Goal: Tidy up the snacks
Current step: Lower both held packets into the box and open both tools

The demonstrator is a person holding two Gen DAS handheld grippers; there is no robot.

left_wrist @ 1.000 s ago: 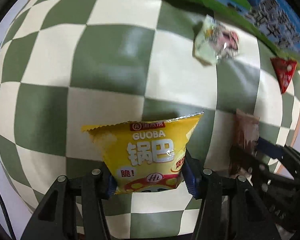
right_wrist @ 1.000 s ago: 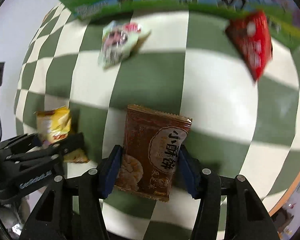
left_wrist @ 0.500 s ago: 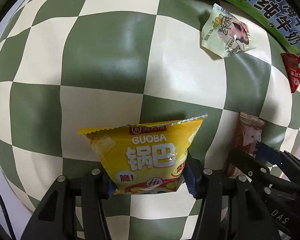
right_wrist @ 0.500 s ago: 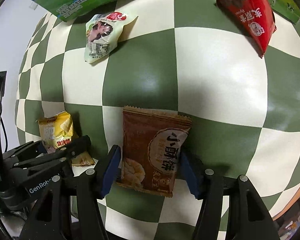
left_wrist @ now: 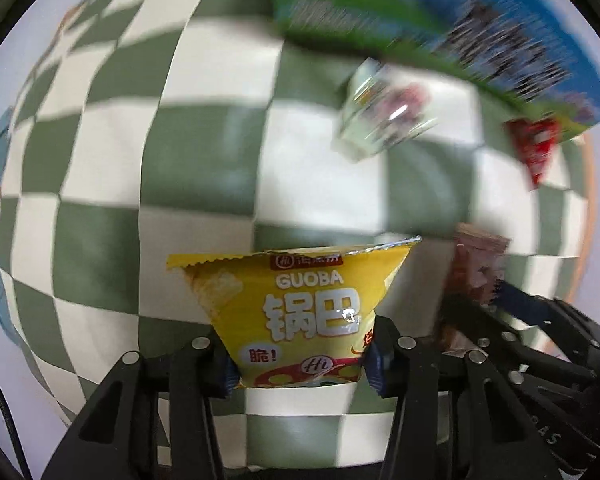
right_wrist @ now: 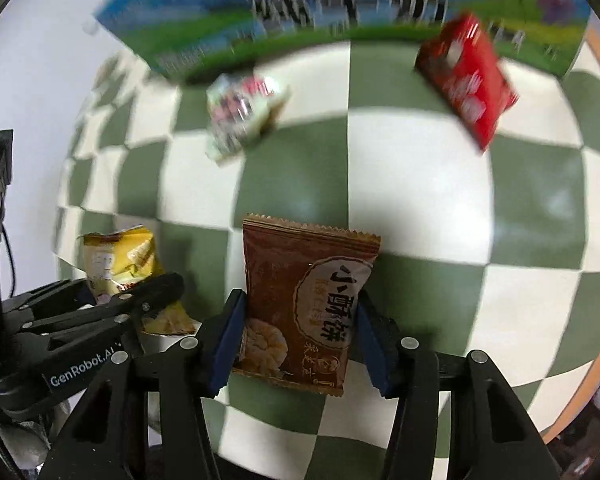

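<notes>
Both grippers loaded. Left gripper (left_wrist: 300, 354) has its jaws closed on the yellow GUOBA pouch (left_wrist: 300, 308), pinched across the lower half, top seal free and pointing forward. Right gripper (right_wrist: 298, 344) has its jaws closed on the brown biscuit packet (right_wrist: 306, 304), also taken by the side edges low down. Both packs look lifted above the checkered surface (left_wrist: 204, 172) — judging by the shadows under them.

Handling, as a judgement: both are light, air-puffed foil bags, soft and crinkly, slick film. Contents are brittle, so hard squeezing would likely crush them. A grip across the flat width near a sealed end seems best; the crimped seal gives more bite than the puffed middle. The yellow pouch bulges over the jaws and narrows where it is pinched, so it could slip or twist.

Still lying on the surface, blurred: a pale green-white packet (right_wrist: 244, 114) and a red packet (right_wrist: 466, 78), both near the blue-green carton (right_wrist: 340, 20) at the far edge.
</notes>
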